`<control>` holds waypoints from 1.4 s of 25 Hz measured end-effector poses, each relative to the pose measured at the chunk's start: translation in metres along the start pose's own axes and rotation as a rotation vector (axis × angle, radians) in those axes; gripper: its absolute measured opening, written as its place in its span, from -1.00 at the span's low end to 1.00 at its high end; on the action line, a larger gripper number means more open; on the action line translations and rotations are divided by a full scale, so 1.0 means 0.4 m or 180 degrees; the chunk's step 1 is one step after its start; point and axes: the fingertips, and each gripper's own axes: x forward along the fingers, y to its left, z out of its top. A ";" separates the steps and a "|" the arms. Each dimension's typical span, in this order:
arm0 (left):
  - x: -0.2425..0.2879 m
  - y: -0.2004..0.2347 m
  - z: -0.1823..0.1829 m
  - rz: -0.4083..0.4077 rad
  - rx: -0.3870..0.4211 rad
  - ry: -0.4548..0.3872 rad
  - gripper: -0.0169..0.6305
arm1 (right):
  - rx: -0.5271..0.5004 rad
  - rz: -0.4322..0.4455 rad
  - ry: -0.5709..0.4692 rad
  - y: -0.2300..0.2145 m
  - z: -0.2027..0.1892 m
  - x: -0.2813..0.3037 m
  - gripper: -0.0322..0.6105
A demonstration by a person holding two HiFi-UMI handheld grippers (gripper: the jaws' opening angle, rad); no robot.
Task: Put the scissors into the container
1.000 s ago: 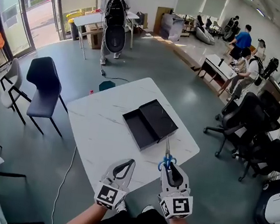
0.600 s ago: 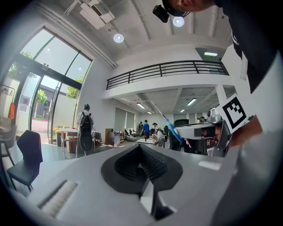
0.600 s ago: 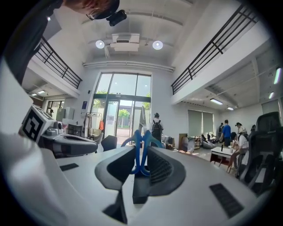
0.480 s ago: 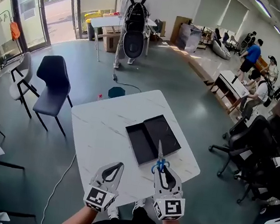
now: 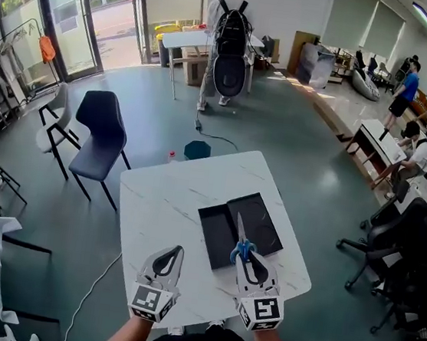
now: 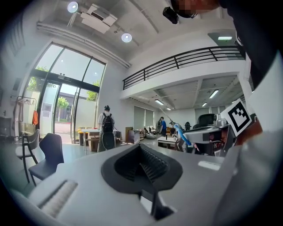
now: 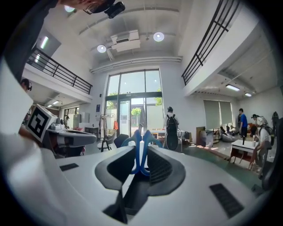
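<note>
In the head view the right gripper (image 5: 246, 256) grips the blue handles of the scissors (image 5: 239, 237), blades reaching over the near edge of the black container (image 5: 216, 234), with the left gripper (image 5: 175, 252) left of the container; the left gripper view shows its jaws closed together on nothing, and the right gripper view shows the handles pinched between part-closed jaws.

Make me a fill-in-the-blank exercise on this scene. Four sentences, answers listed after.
1. The right tongs grip the scissors by their ___ handles.
2. The scissors' blades point toward the open ___ container.
3. The left tongs hold ___.
4. The container lies on a ___ table.

Answers: blue; black; nothing; white
</note>
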 end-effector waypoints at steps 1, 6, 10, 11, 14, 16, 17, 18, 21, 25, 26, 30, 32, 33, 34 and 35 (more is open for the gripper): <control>0.004 0.002 0.000 0.0053 0.0011 0.0013 -0.92 | 0.0020 0.0047 0.0001 -0.006 -0.004 0.011 -0.62; 0.012 0.014 -0.015 0.0322 -0.0020 0.0116 -0.92 | 0.0093 0.0209 0.0152 -0.029 -0.043 0.068 -0.62; 0.016 0.038 -0.031 0.0453 -0.0068 0.0170 -0.92 | 0.0124 0.0266 0.0316 -0.027 -0.080 0.123 -0.62; 0.011 0.045 -0.035 0.0477 -0.0076 0.0182 -0.92 | 0.0148 0.0289 0.0336 -0.023 -0.088 0.132 -0.62; -0.002 0.076 -0.052 0.0540 -0.0104 0.0222 -0.92 | 0.0203 0.0318 0.0372 -0.017 -0.105 0.162 -0.62; -0.004 0.093 -0.064 0.0544 -0.0123 0.0247 -0.92 | 0.0199 0.0270 0.0419 -0.023 -0.114 0.177 -0.62; -0.006 0.100 -0.071 0.0545 -0.0139 0.0258 -0.92 | 0.0179 0.0249 0.0455 -0.024 -0.120 0.182 -0.62; -0.008 0.106 -0.078 0.0551 -0.0159 0.0273 -0.92 | 0.0155 0.0235 0.0496 -0.024 -0.127 0.186 -0.62; -0.013 0.122 -0.099 0.0557 -0.0190 0.0339 -0.92 | 0.0139 0.0215 0.0629 -0.018 -0.159 0.197 -0.62; -0.003 0.132 -0.100 0.0465 -0.0134 0.0368 -0.92 | 0.0217 0.0197 0.0814 -0.011 -0.215 0.231 -0.62; -0.006 0.139 -0.098 0.0465 -0.0129 0.0367 -0.92 | 0.0273 0.0200 0.0874 -0.004 -0.228 0.243 -0.62; -0.013 0.134 -0.104 0.0414 -0.0179 0.0367 -0.93 | 0.0376 0.0155 0.1263 0.000 -0.297 0.257 -0.62; -0.016 0.135 -0.108 0.0372 -0.0230 0.0379 -0.93 | 0.0354 0.0114 0.1425 -0.001 -0.325 0.265 -0.62; -0.021 0.138 -0.109 0.0365 -0.0264 0.0381 -0.92 | 0.0341 0.0091 0.1498 -0.003 -0.338 0.270 -0.62; -0.025 0.141 -0.111 0.0362 -0.0292 0.0381 -0.92 | 0.0328 0.0067 0.1568 -0.004 -0.349 0.276 -0.62; -0.027 0.143 -0.114 0.0357 -0.0307 0.0386 -0.92 | 0.0316 0.0045 0.1637 -0.007 -0.360 0.283 -0.62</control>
